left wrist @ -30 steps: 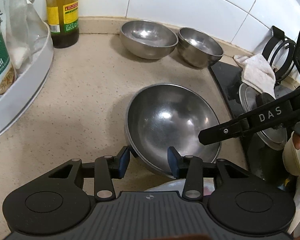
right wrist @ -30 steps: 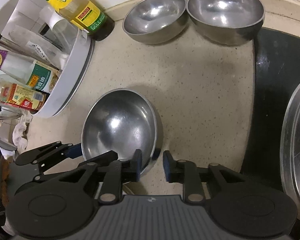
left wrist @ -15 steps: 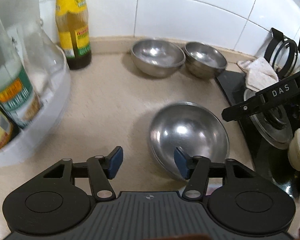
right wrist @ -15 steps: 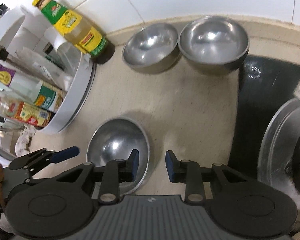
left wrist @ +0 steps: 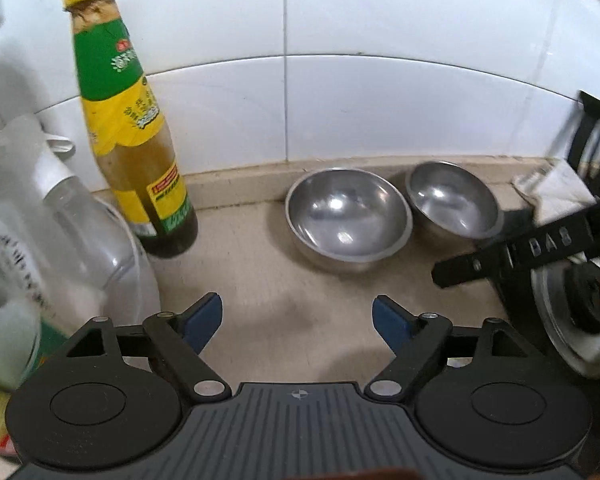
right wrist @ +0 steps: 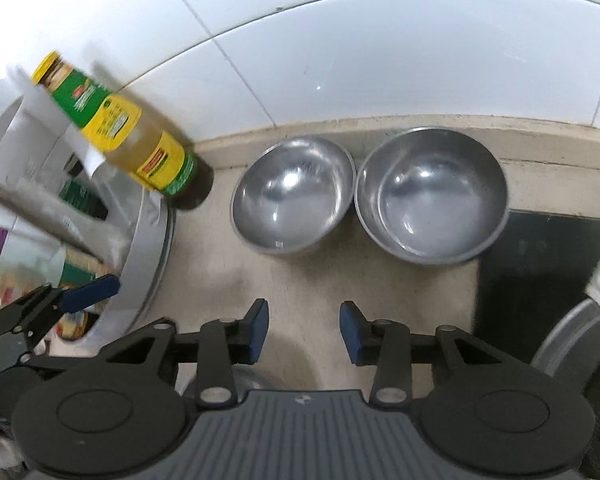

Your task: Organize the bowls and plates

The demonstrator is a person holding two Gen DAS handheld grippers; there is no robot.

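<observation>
Two steel bowls stand side by side against the tiled wall, the wider bowl (left wrist: 348, 220) (right wrist: 294, 196) on the left and the deeper bowl (left wrist: 452, 204) (right wrist: 430, 196) on the right. My left gripper (left wrist: 298, 318) hovers over bare counter in front of them, its jaws opening wide with nothing between them. My right gripper (right wrist: 304, 328) hangs a little short of the same two bowls, its jaws also opening and empty. One right finger (left wrist: 520, 254) crosses the left wrist view at the right. A left fingertip (right wrist: 88, 288) shows at the left of the right wrist view.
A tall oil bottle (left wrist: 132, 136) (right wrist: 120, 132) stands left of the bowls by the wall. A white round rack (left wrist: 140, 264) (right wrist: 148, 248) of bottles fills the left. On the right are a black stove top (right wrist: 540, 256), a pot lid (left wrist: 560, 332) and a white cloth (left wrist: 556, 188).
Both grippers let go of the large steel bowl's rim, rose and drew back with jaws widening. That bowl stayed on the counter and slipped out of view below.
</observation>
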